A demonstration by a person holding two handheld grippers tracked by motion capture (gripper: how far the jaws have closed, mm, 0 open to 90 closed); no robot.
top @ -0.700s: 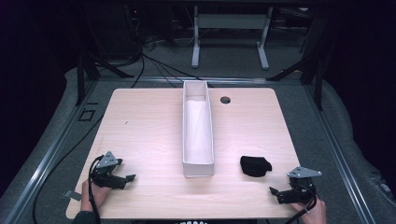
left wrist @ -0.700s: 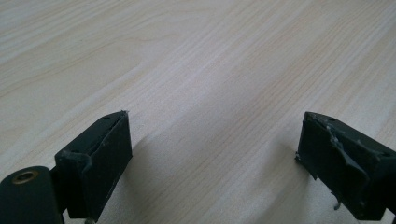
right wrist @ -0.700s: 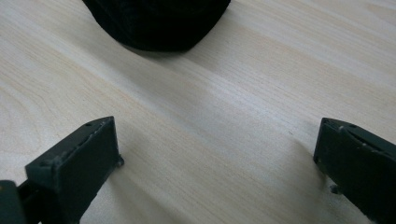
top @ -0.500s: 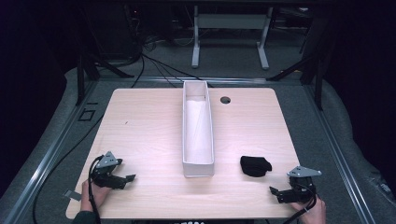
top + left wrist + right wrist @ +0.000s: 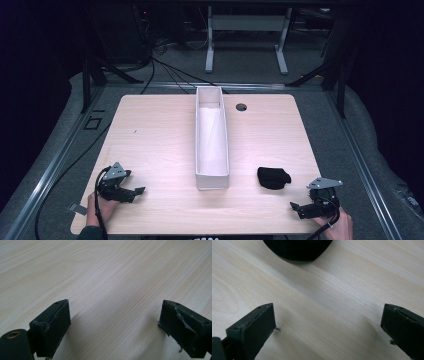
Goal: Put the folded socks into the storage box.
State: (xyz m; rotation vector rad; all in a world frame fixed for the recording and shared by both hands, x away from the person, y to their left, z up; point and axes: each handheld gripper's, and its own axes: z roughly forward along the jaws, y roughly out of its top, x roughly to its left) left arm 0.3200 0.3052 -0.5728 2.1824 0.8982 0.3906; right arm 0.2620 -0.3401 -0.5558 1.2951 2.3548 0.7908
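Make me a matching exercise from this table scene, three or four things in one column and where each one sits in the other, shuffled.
Things:
1. white bin
2. black cloth
3. left tongs
4. round hole

Places:
A. near left corner of the table
B. far edge, right of the bin
C. middle of the table, lengthwise
D. just ahead of the right tongs

Pairs: 1-C, 2-D, 3-A, 4-B

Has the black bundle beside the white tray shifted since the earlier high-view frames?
No. The black bundle lies right of the white tray's near end, as before.
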